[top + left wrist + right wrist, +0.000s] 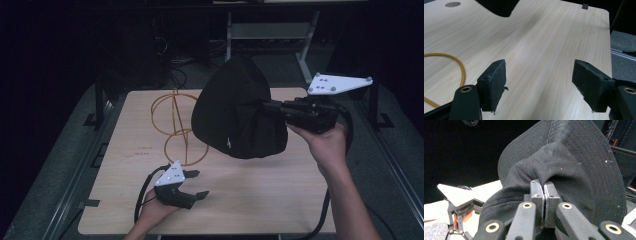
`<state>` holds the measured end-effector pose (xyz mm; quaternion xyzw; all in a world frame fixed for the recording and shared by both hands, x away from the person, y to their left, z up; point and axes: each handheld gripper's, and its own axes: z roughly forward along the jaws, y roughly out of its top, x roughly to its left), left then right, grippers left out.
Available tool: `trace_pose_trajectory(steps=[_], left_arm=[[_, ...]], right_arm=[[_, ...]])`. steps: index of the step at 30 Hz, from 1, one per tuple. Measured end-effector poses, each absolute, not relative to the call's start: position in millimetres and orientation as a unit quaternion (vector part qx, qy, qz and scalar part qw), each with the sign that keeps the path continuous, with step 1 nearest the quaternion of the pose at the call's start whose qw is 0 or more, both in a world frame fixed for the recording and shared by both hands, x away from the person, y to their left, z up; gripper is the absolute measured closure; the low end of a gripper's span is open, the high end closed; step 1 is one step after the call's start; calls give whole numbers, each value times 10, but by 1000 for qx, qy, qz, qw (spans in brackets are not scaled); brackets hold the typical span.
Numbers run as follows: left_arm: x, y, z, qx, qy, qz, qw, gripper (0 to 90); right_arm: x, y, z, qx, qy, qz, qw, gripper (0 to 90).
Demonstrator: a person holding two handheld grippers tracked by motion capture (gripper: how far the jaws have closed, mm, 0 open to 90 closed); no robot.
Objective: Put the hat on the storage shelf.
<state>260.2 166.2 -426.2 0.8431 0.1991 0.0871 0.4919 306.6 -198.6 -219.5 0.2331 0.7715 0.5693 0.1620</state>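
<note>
The right gripper is pinching a fold of the black hat, its 2 jaws pressing nearly together with the fabric clamped between them. In the right gripper view the pads are sitting side by side, and the hat's cloth is bunching up out of the seam between them. The hat is hanging clear above the far right part of the wooden table, its crown pointing up and away from the person, its lower edge overlapping the yellow wire stand as seen from above. The right hand is gripping the tool from below, with the grey plate lying on top.

The left gripper is resting low over the near left part of the table, its jaws spreading wide with nothing between them. In the left gripper view the 2 pads are standing well apart over bare wood, and a curve of the yellow wire is lying on the table just beside the left jaw. The left hand is holding that tool from behind, its cable looping off toward the table's near edge.
</note>
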Motion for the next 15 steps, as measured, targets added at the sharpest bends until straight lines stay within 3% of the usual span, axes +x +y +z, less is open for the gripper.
trace_pose_trajectory(steps=[15], left_arm=[[2593,1665,-4256,844,190,94,493,268]], right_arm=[[3290,-1601,-1998,209,785,565,145,882]])
